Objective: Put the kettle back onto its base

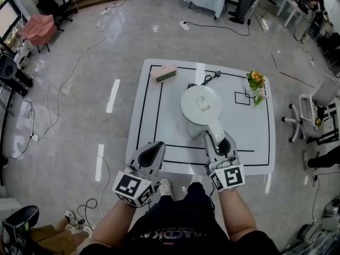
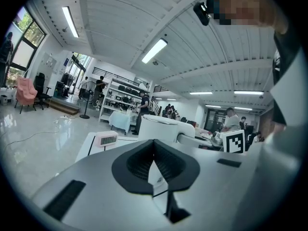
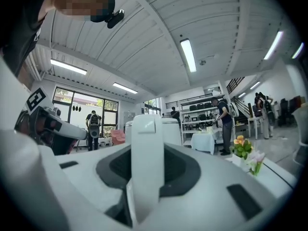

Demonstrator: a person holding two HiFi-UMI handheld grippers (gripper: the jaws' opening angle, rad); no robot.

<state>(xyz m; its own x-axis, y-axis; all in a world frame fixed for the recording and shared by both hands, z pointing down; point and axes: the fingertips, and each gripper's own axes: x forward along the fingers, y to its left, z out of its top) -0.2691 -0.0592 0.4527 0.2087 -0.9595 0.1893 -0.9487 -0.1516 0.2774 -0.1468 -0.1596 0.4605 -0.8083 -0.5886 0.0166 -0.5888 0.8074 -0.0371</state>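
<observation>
Gloss white covers the whole kettle (image 1: 201,106): a squat round body, a broad round lid with a small raised square tab at its middle, and a flat, strap-like handle (image 3: 147,162). In the right gripper view the handle rises as a smooth white band with the body just behind it.

No view gives a brand or label that can be read on the kettle. The pink clock (image 1: 163,73) on the far left part of the table (image 1: 249,137) has a display too small to read. The print on the person's dark clothing is too blurred to make out. The cubes on both grippers carry only black-and-white square markers.

The kettle stands upright near the middle of the white table, inside the black lines drawn on it. Its long axis is vertical. The handle points toward the near edge and the person, slightly to the right. The spout cannot be made out. What the kettle rests on is hidden under its body. A black cord (image 1: 211,78) lies just beyond it, and a small bunch of flowers (image 1: 256,84) stands to its far right.

The right gripper (image 1: 218,142) is clamped on the handle, one pad on each side. The left gripper (image 1: 154,149) hovers at the near left edge of the table, its jaws pressed together on nothing.
</observation>
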